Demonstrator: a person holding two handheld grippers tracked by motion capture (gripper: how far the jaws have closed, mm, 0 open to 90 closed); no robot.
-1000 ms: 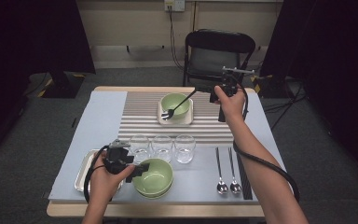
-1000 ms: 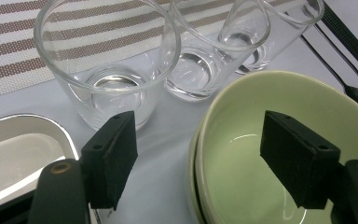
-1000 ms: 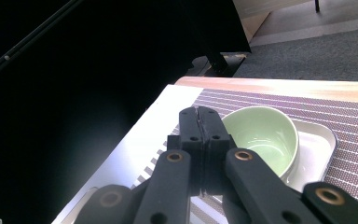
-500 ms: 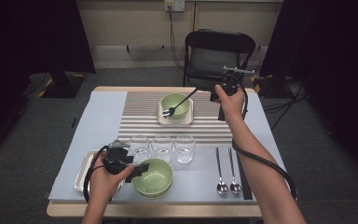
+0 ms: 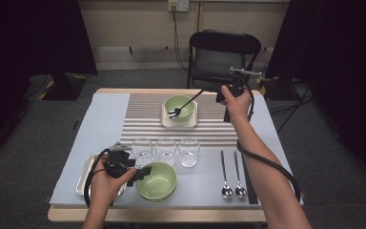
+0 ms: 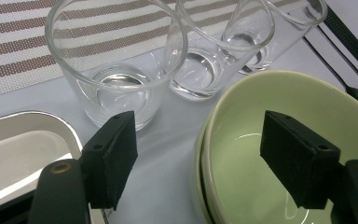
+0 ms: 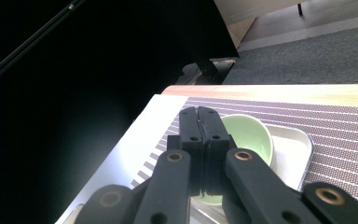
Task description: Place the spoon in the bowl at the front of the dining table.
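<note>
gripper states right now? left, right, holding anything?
Left gripper: open, fingers straddling the rim of the near pale green ceramic bowl.
Right gripper: shut on the black-handled metal fork.

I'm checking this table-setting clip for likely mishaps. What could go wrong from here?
The right gripper holds the fork by the very end of its handle, so the fork could swivel or slip into the far bowl. The left gripper has open jaws astride the rim of the near bowl, close to the glasses; lifting or sliding the bowl might knock one.
</note>
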